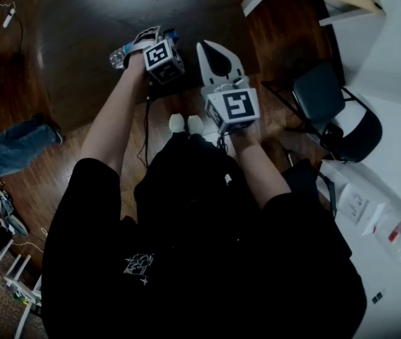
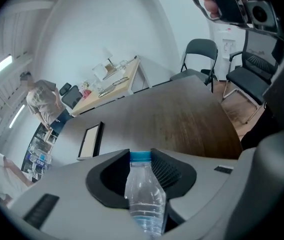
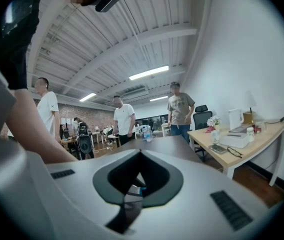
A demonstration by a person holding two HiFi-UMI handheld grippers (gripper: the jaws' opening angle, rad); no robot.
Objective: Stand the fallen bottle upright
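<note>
A clear plastic bottle [image 1: 118, 56] with a blue cap [image 2: 140, 156] lies over the near part of the dark wooden table [image 1: 80, 48]. My left gripper [image 1: 154, 35] points steeply down at it. In the left gripper view the bottle [image 2: 144, 199] fills the gap between the jaws, cap at the tips, and both pads [image 2: 168, 173] lie against its sides, so the left gripper [image 2: 141, 155] is shut on it. My right gripper [image 1: 212, 46] hangs just right of the left one, tips together and nothing held. The right gripper [image 3: 138, 153] looks nearly level across the room.
A flat framed panel [image 2: 89, 140] lies farther out on the table. Black chairs [image 1: 327, 97] stand to the right, beside a white surface [image 1: 398, 154]. A light desk [image 2: 112, 86] with small items stands along the far wall. Several people [image 3: 124, 119] stand beyond the table.
</note>
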